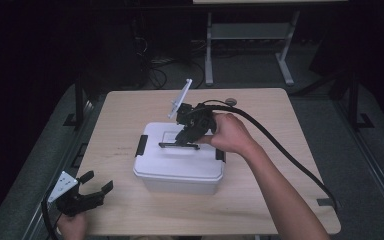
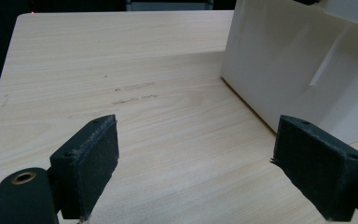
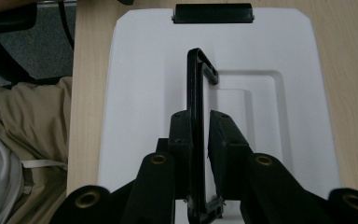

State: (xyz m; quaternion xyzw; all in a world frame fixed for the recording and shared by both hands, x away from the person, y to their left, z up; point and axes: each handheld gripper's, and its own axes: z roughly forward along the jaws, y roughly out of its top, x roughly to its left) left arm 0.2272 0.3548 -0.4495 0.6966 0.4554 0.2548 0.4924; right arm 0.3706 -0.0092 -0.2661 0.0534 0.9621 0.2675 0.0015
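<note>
In the right gripper view, the near end of the black handle [image 3: 195, 93] disappears behind the fingers [image 3: 182, 149], and whether the pads press on it or merely flank it cannot be told. The white box [image 1: 180, 167] runs off the bottom edge there; in the left gripper view its lid is cut off at the top right corner. In the high view, the person's right hand [image 1: 230, 134] covers part of the lid, and the left hand [image 1: 72, 225] is cropped by the bottom edge. The room beyond the bench [image 1: 130, 115] is too dark to read.
</note>
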